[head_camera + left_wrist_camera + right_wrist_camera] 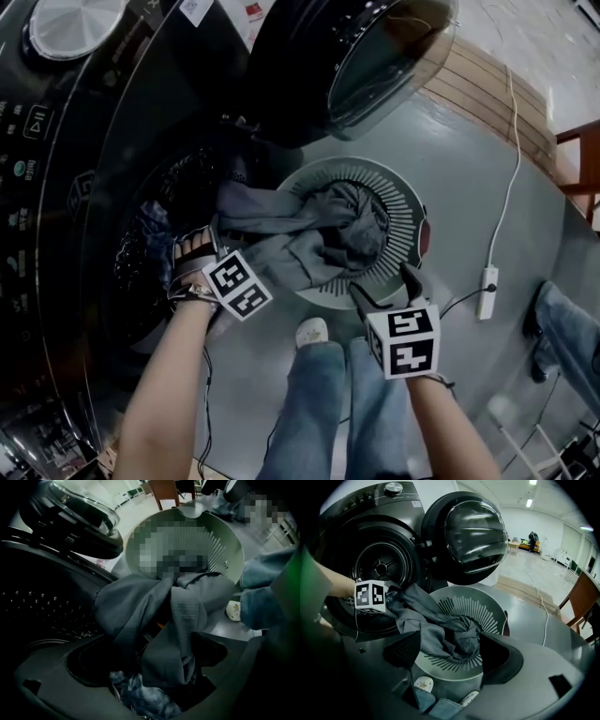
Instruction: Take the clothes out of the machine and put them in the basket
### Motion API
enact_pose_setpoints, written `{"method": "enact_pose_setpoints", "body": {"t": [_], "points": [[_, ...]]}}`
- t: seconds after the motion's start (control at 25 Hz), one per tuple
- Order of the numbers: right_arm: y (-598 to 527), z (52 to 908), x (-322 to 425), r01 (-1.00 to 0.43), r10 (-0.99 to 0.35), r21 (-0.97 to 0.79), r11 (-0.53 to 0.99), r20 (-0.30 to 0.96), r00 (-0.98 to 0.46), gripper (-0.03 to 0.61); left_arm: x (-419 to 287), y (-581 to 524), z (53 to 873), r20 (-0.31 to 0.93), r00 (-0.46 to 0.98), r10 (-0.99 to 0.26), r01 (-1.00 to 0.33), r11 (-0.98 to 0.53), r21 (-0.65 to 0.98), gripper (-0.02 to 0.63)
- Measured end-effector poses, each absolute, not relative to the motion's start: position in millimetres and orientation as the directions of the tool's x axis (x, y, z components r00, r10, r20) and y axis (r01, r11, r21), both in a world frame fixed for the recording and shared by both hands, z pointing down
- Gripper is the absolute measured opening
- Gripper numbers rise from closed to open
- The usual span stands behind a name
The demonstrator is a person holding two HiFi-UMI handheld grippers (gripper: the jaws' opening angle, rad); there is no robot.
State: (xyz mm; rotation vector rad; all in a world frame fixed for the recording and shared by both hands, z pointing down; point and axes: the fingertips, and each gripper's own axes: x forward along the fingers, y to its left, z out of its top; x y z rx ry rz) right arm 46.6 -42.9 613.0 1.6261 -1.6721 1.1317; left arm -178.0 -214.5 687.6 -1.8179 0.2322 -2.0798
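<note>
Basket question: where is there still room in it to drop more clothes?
The basket's right half, between the grey garment and the rim, shows bare slats. Its left side is crowded: the garment drapes over that edge from the drum. The floor right of the basket is bare too.

Front-loading machine [84,187] at left. Its door [347,56] hangs open above and behind the basket [405,202]. The basket stands on the floor [459,169], just before the drum mouth. A garment [281,239] bridges the two, one end in each. More clothes [141,244] lie inside the drum. Left gripper [197,246] at the drum mouth, over the garment. Right gripper [382,283] above the basket's near rim. Power strip [487,291] on the floor, right of the basket.
</note>
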Motion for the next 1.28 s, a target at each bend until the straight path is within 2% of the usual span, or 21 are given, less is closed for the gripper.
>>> {"method": "enact_pose_setpoints", "body": {"t": [0.2,0.24,0.28,0.32,0.36,0.48,0.56,0.88,1.0,1.08,1.12,1.2,1.24,1.28], "points": [[-47,622,43,-0.976,-0.52,-0.197,-0.091,0.846,-0.122,0.393,-176,-233,699,0.891,-0.1,-0.443,0.099,-0.895,-0.434,0.5],[-46,622,43,-0.975,-0.519,-0.199,-0.096,0.846,-0.121,0.391,-172,-234,694,0.887,-0.078,-0.455,0.07,-0.89,-0.45,0.434],[-46,623,43,-0.975,-0.517,-0.2,-0.1,0.848,-0.121,0.39,-165,-231,688,0.89,-0.042,-0.454,0.028,-0.891,-0.453,0.34],[-46,623,44,-0.974,-0.515,-0.201,-0.104,0.849,-0.12,0.387,-155,-227,682,0.899,0.005,-0.438,-0.025,-0.899,-0.437,0.132],[-46,623,44,-0.974,-0.514,-0.201,-0.108,0.85,-0.119,0.382,-144,-220,677,0.913,0.055,-0.404,-0.087,-0.913,-0.398,0.055],[-46,622,48,-0.973,-0.517,-0.199,-0.121,0.849,-0.109,0.367,-108,-197,666,0.944,0.225,-0.24,-0.291,-0.942,-0.17,0.055],[-45,621,54,-0.971,-0.522,-0.195,-0.138,0.848,-0.096,0.36,-82,-184,656,0.928,0.336,-0.16,-0.372,-0.928,-0.025,0.055],[-43,613,85,-0.959,-0.539,-0.174,-0.225,0.842,-0.026,0.327,14,-125,609,0.766,0.641,0.036,-0.385,-0.849,0.362,0.055],[-42,611,91,-0.956,-0.54,-0.174,-0.237,0.841,-0.019,0.325,32,-117,594,0.682,0.73,0.038,-0.408,-0.777,0.479,0.055],[-41,611,92,-0.958,-0.537,-0.174,-0.23,0.843,-0.024,0.324,31,-117,598,0.697,0.717,0.015,-0.444,-0.76,0.474,0.065],[-40,611,92,-0.959,-0.535,-0.175,-0.224,0.845,-0.029,0.324,29,-117,600,0.709,0.706,0.008,-0.456,-0.761,0.462,0.114],[-40,613,92,-0.961,-0.533,-0.177,-0.214,0.845,-0.037,0.322,25,-116,605,0.726,0.688,-0.001,-0.475,-0.757,0.448,0.346],[-40,613,92,-0.961,-0.533,-0.177,-0.211,0.845,-0.039,0.322,23,-117,608,0.736,0.677,-0.011,-0.487,-0.756,0.437,0.422],[-41,614,91,-0.962,-0.533,-0.178,-0.208,0.845,-0.041,0.322,19,-119,610,0.749,0.662,-0.025,-0.5,-0.76,0.416,0.425]]}}
